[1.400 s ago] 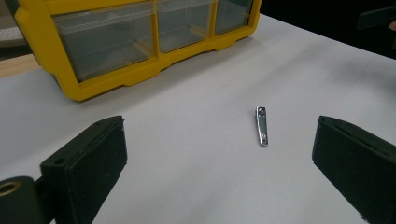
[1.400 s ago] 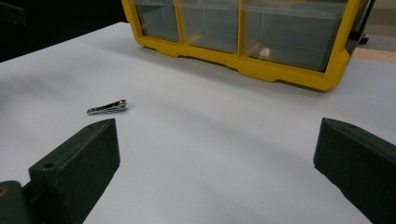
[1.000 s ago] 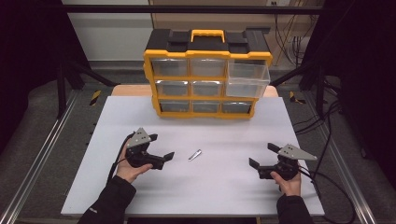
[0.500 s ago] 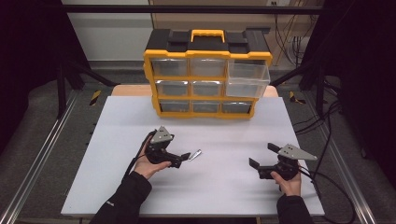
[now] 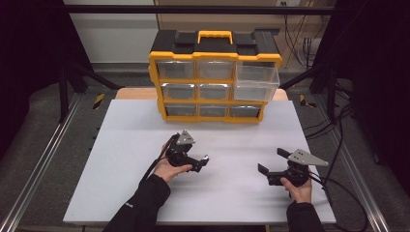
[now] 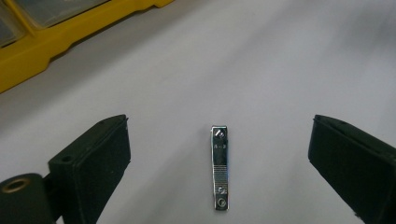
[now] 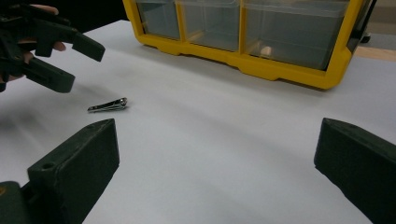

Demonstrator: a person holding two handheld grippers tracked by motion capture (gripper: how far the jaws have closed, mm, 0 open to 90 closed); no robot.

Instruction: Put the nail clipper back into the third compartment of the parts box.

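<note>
Left tongs spread wide, straddling small silver metal nail clipper flat on white bench, untouched. Right tongs likewise agape, well apart. Yellow-and-black plastic drawer organiser behind.

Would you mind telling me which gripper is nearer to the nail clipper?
Left. The left gripper hovers over the nail clipper, jaws open either side; the right gripper sits well off to its right.

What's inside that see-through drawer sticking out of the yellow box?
The pulled-out clear plastic drawer on the yellow and black organizer box looks empty through its front wall. Its floor toward the back is too blurred to tell.
</note>
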